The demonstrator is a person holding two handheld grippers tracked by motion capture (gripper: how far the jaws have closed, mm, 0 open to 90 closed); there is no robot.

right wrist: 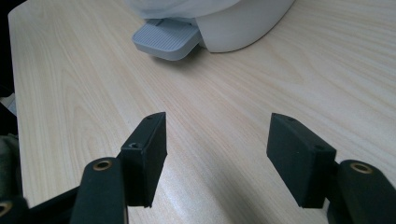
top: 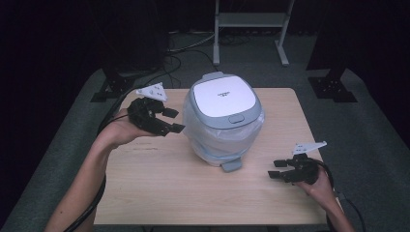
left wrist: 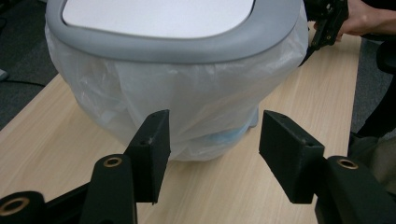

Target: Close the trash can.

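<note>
Pedal bin (top: 223,118), lid down and bag-lined, stands mid-tabletop (top: 159,193) | left claw (top: 170,120) spread beside the plastic liner (left wrist: 187,107), seemingly lined up to pinch it | right claw (top: 273,169) spread, low, facing the pedal (right wrist: 167,38).

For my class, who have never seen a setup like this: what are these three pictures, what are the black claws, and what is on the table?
A person sits at a wooden table, holding a black two-jaw gripper in each hand. One picture looks down from above; the other two come from cameras riding on each gripper. On the table stands a white pedal bin with a closed lid, a plastic liner and a grey pedal. The left gripper is close to the bin's side; the right gripper is apart from it, near the pedal. Both are open and hold nothing.
</note>
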